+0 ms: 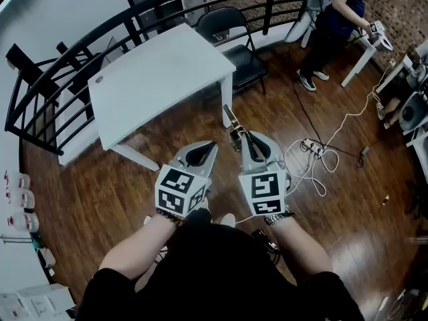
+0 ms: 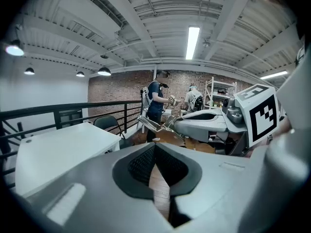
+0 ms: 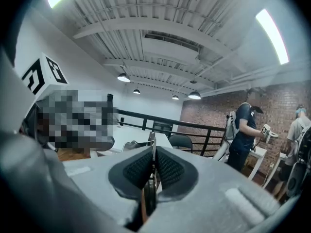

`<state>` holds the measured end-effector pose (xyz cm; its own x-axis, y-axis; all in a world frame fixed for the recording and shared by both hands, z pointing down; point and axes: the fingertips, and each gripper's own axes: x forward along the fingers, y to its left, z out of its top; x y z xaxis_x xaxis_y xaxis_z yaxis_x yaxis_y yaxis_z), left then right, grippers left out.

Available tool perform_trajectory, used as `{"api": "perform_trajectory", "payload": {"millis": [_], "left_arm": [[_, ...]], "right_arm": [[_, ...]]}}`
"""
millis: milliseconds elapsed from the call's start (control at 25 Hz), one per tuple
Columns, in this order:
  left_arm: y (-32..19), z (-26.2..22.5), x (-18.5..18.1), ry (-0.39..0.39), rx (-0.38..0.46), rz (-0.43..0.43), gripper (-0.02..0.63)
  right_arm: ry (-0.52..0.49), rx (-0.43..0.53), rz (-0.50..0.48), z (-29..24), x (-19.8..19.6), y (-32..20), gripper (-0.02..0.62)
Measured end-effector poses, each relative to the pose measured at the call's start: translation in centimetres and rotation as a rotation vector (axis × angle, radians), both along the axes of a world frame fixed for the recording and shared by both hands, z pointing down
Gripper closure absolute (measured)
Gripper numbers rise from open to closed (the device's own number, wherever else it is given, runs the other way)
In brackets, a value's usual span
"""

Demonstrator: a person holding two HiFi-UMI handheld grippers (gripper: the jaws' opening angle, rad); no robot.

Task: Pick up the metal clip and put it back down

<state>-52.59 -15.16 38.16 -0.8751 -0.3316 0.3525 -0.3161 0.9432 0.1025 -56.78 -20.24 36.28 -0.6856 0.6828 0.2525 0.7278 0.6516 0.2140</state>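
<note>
A table [image 1: 160, 72] stands ahead of the left gripper [image 1: 200, 154], a chair [image 1: 231, 42] beyond it. The metal clip [image 1: 231, 118] sits between the right gripper's [image 1: 245, 139] jaws.

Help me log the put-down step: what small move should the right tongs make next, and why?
Probably move the right tongs over the white table, then lower. They are shut on the metal clip, held in the air above the wooden floor beside the table's corner; opening here would likely drop it.
</note>
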Motion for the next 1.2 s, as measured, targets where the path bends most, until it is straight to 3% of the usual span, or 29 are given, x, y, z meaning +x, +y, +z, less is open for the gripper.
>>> {"api": "perform_trajectory", "payload": {"millis": [520, 1200], "left_arm": [[2.6, 0.5, -4.6, -0.037, 0.025, -0.033, 0.591], [21.3, -1.0, -13.4, -0.024, 0.056, -0.105, 0.591]], "right_arm": [[-0.031, 0.038, -0.055, 0.3, -4.1, 3.3, 0.600], [-0.015, 0.090, -0.134, -0.8, -13.7, 22.2, 0.600]]}}
